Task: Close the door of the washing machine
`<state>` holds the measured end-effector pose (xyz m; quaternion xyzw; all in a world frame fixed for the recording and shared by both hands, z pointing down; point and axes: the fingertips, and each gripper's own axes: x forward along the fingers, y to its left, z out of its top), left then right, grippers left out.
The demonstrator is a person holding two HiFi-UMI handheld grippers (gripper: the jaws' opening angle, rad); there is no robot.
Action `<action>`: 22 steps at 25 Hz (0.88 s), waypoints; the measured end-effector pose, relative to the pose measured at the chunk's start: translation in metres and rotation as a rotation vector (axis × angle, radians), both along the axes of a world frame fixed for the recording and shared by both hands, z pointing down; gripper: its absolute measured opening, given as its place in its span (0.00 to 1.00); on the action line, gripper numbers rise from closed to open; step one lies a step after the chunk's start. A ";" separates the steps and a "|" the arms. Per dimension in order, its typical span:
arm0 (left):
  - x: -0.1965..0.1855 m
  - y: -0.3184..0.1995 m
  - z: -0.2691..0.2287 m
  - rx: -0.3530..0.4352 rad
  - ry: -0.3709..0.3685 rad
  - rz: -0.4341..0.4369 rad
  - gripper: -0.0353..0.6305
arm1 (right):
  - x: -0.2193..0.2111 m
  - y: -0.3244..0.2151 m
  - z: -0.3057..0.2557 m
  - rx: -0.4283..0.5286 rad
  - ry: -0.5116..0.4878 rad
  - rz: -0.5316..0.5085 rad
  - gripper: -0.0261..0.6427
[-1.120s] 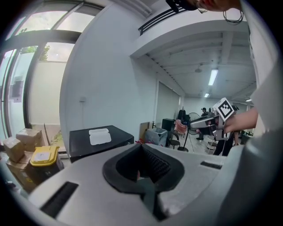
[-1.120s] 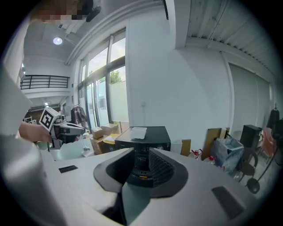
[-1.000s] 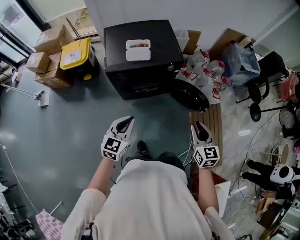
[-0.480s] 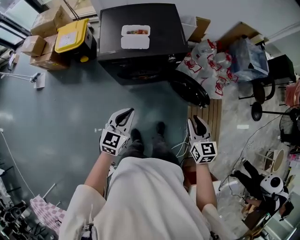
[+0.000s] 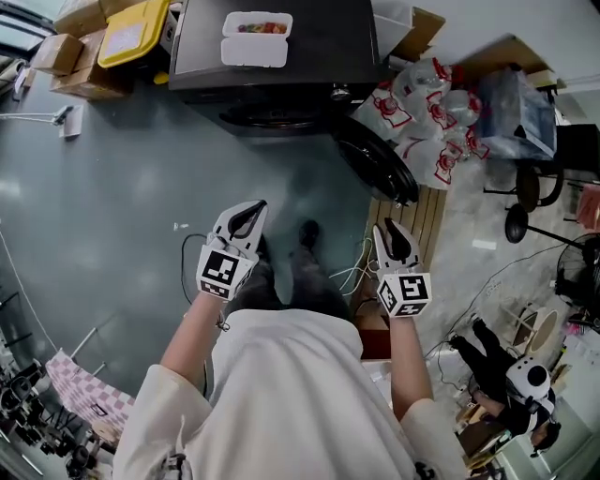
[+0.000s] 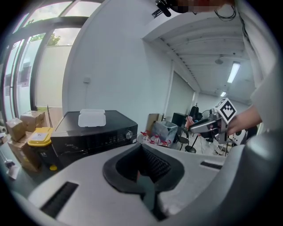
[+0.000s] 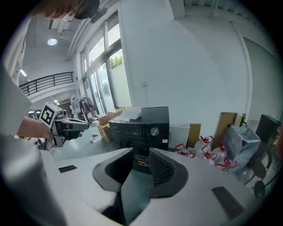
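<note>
- The washing machine stands at the top of the head view, well apart from both grippers; its round door hangs open at the machine's right front corner, swung out over the floor.
- The left gripper is released and empty, with only a narrow slit between its jaws; the right gripper is also released, its jaws have just been opening, and nothing stands between them.
- Likely risk: loose cables lie on the floor just beside the person's feet, between them and the door; a step forward could catch them.
- Likely risk: the slatted wooden board lies under the door's outer edge, and the heap of plastic bags is just behind the door; a push from the wrong side could drive it into the bags instead of toward the machine.
- Likely risk: a hard swing could make the door bounce off its latch, and the jolt could shift the white box on top.
- Containers: the white box is a hinged pack lying open; one half holds something colourful, too small to name; the other half looks bare.
- The yellow bin left of the machine has its lid on; the cardboard boxes beside it are shut; their contents are hidden.
- The drum opening is dark; what is inside cannot be told.
</note>
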<state>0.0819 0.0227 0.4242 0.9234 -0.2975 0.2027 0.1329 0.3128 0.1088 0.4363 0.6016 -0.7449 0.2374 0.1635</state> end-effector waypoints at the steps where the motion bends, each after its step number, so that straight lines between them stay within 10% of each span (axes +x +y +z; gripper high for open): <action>1: 0.004 0.000 0.006 -0.003 -0.008 -0.001 0.06 | 0.006 -0.001 0.007 -0.007 0.000 -0.001 0.22; 22: 0.128 -0.002 0.184 -0.110 -0.141 0.164 0.06 | 0.141 0.001 0.218 -0.260 0.074 0.070 0.24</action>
